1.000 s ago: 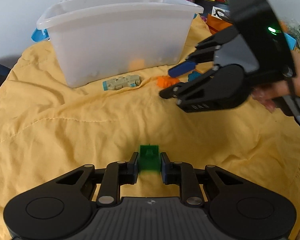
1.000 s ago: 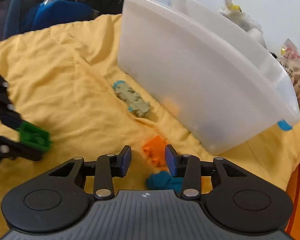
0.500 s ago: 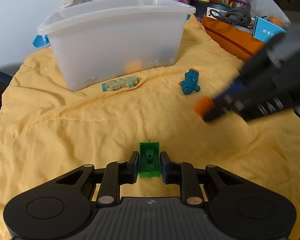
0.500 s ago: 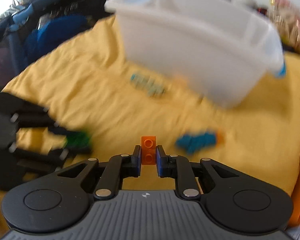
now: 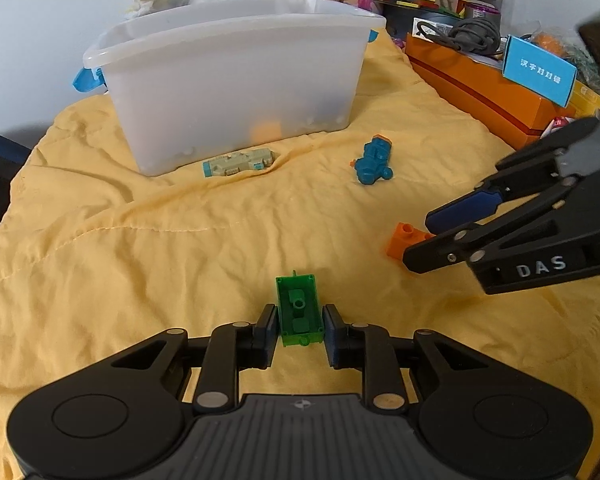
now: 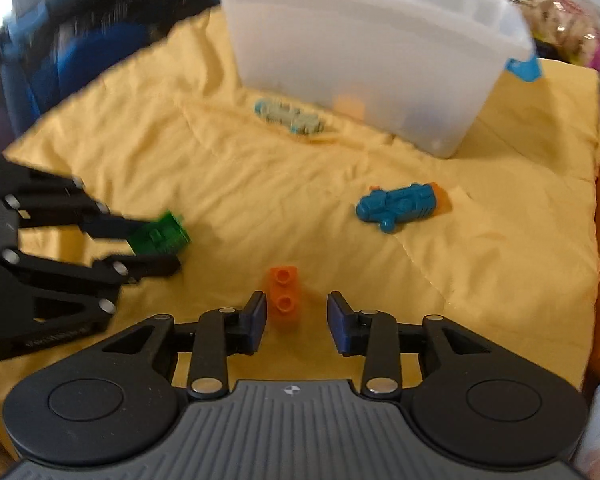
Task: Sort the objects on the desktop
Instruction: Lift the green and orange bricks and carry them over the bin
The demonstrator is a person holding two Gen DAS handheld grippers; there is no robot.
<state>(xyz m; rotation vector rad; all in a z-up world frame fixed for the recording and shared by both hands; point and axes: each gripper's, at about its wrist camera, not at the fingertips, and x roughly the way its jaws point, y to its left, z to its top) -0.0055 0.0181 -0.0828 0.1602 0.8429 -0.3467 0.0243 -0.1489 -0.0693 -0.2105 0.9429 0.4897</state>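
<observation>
my right tool (image 6: 296,316) is opening, orange brick (image 6: 285,294) loose between; my left tool (image 5: 300,330) is opening around the green block (image 5: 300,312), which could tip on the rumpled yellow cloth (image 5: 140,248)

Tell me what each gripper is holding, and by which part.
Right gripper: nothing; its opening fingers stand clear of the orange brick between them. Left gripper: the green block sits between its opening fingers, which flank its long sides.
</observation>
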